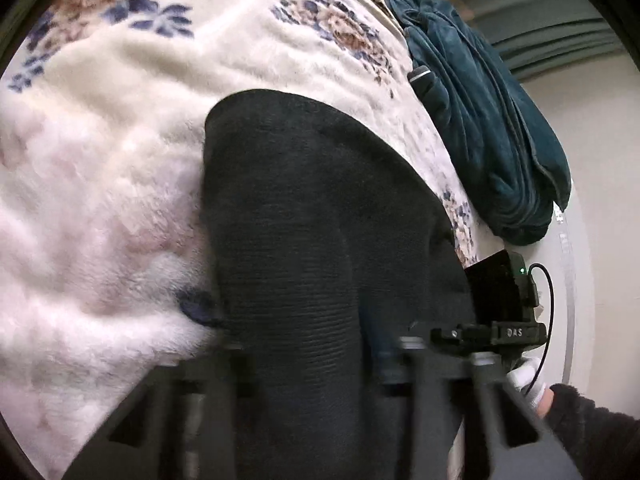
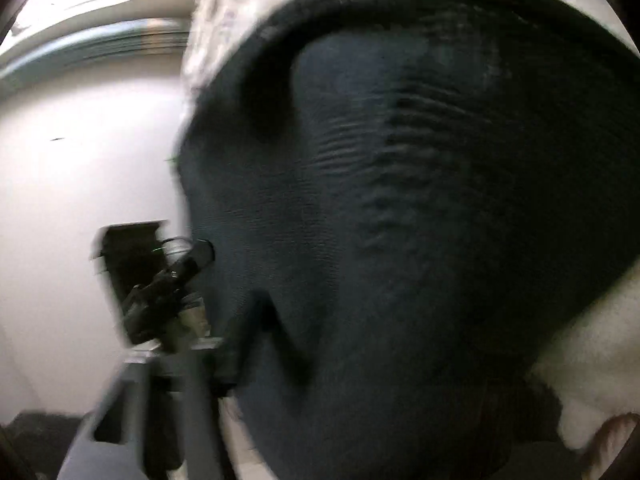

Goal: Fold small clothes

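Item: dark knit garment (image 1: 312,208), ribbed, navy to black, one piece. Spread on the floral fleece blanket (image 1: 140,128) of the bed, towards the right-hand edge, rounded far hem lying flat. Long lengthwise folds down the middle; fine crosswise ribbing sharpest near the lens. Near end lifted off the blanket and running up into both tools. In the right wrist view, same garment (image 2: 400,220) across most of the picture, rippled down the centre, with a V-shaped crease low on the left.

Left tool (image 1: 320,348): both fingers (image 1: 224,392) smeared by blur, cloth filling the whole gap between them. Pressing on the cloth or merely standing either side of it: cannot tell.

Right tool (image 1: 480,332): seen from the side at the bed's right edge, against the garment's margin, carried by a white-gloved hand (image 1: 528,376) with a dark sleeve (image 1: 592,432) behind. From its own camera, one finger (image 2: 176,380) visible and blurred, the other buried under the cloth. Width of opening and hold: cannot tell.

Also present: teal velvety heap (image 1: 488,120) along the far right edge of the bed, well apart from the garment. Small black-and-silver object (image 1: 420,78) beside that heap, too small to identify. Green curtain (image 1: 540,20) cut off at the top right.
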